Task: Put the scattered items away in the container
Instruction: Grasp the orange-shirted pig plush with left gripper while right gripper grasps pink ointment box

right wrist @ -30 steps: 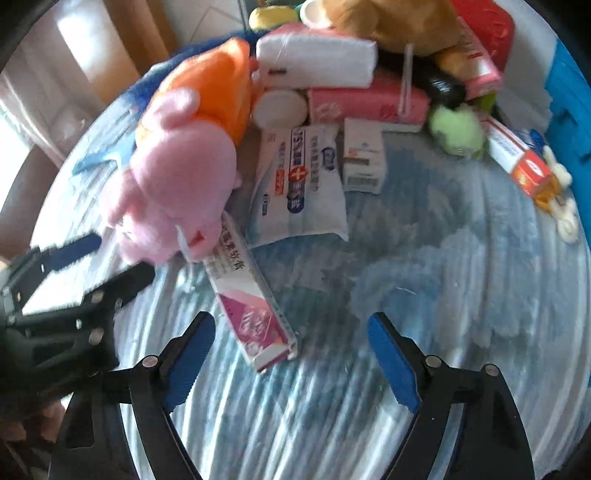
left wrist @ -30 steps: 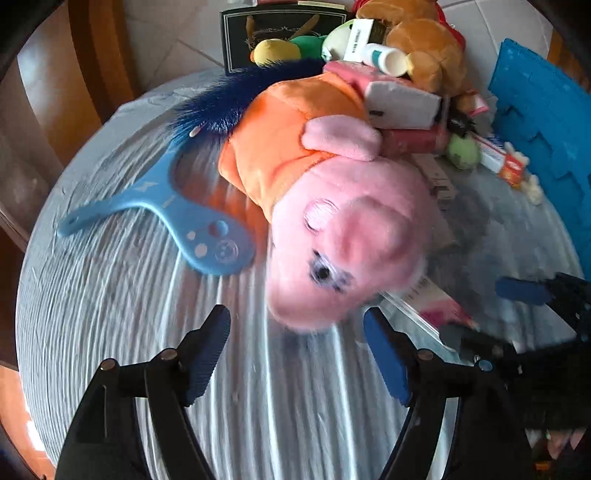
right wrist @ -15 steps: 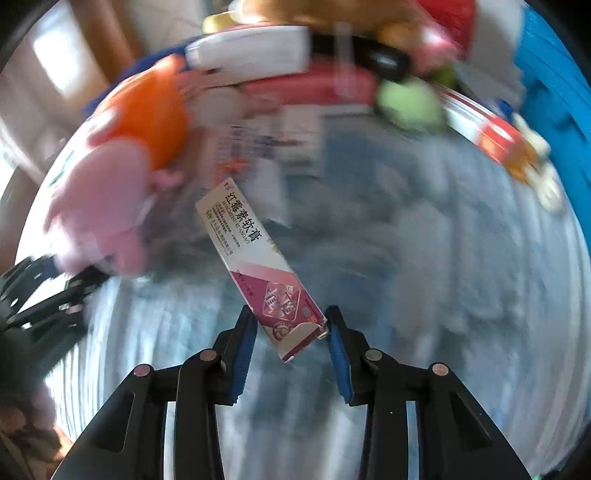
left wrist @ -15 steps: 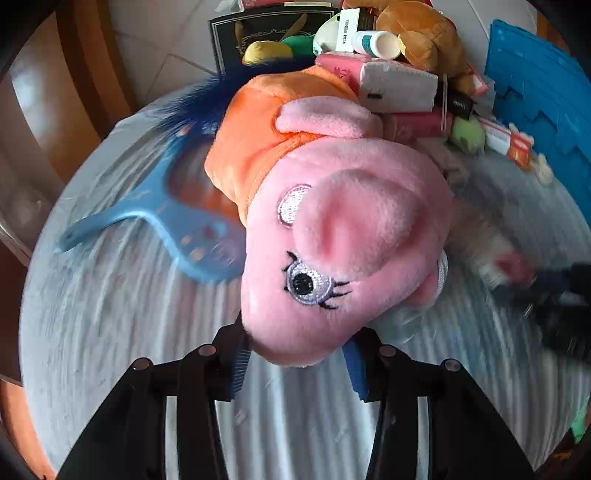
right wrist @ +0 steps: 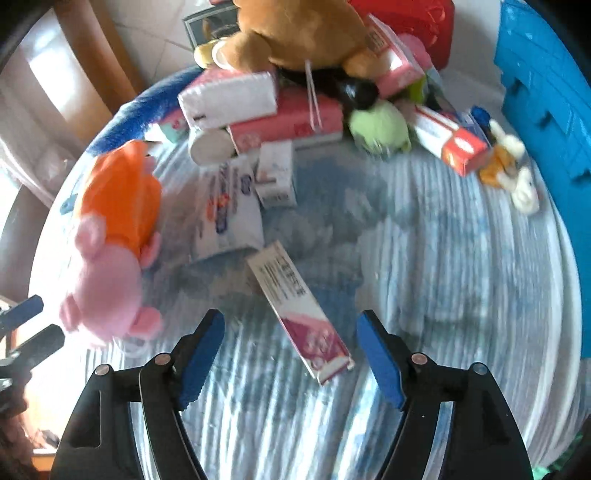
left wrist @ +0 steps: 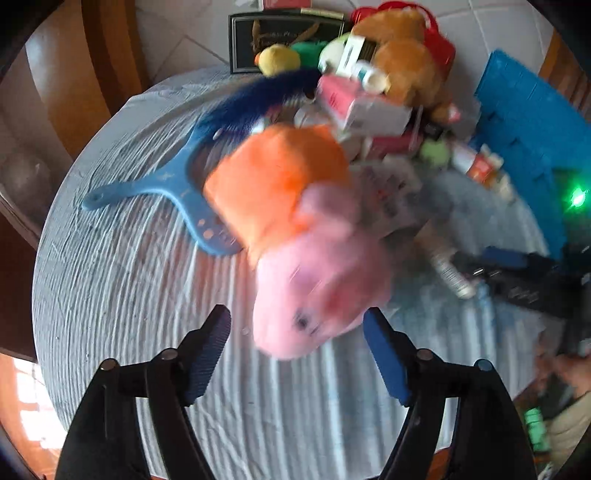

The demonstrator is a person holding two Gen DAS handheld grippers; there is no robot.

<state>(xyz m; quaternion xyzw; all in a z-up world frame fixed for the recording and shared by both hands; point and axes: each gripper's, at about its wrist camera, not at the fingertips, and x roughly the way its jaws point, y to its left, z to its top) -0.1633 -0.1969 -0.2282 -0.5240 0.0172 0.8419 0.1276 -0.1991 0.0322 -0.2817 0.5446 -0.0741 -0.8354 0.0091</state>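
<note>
A pink pig plush in an orange dress (left wrist: pixel 314 258) lies blurred on the round grey-blue cloth; its head sits between the fingers of my left gripper (left wrist: pixel 295 321), whose jaws are opening and do not touch it. In the right wrist view the pig (right wrist: pixel 110 258) is at the left. A long white and pink box (right wrist: pixel 299 314) lies flat between the fingers of my right gripper (right wrist: pixel 290 321), whose jaws are opening too, clear of the box. The blue crate (left wrist: pixel 524 122), also seen as the crate (right wrist: pixel 546 92), stands at the right edge.
A pile at the far side holds a brown teddy (right wrist: pixel 295 33), pink and white boxes (right wrist: pixel 284 118), a green plush (right wrist: pixel 380 125) and a red-tipped carton (right wrist: pixel 450 136). A blue paddle-shaped toy (left wrist: pixel 166 184) lies left. The table (left wrist: pixel 110 295) is round, with wooden chairs behind.
Half a second ago both grippers were shut, the left on the pig's head, the right on the long box. Both have let go, spread wide and pulled up and back.
</note>
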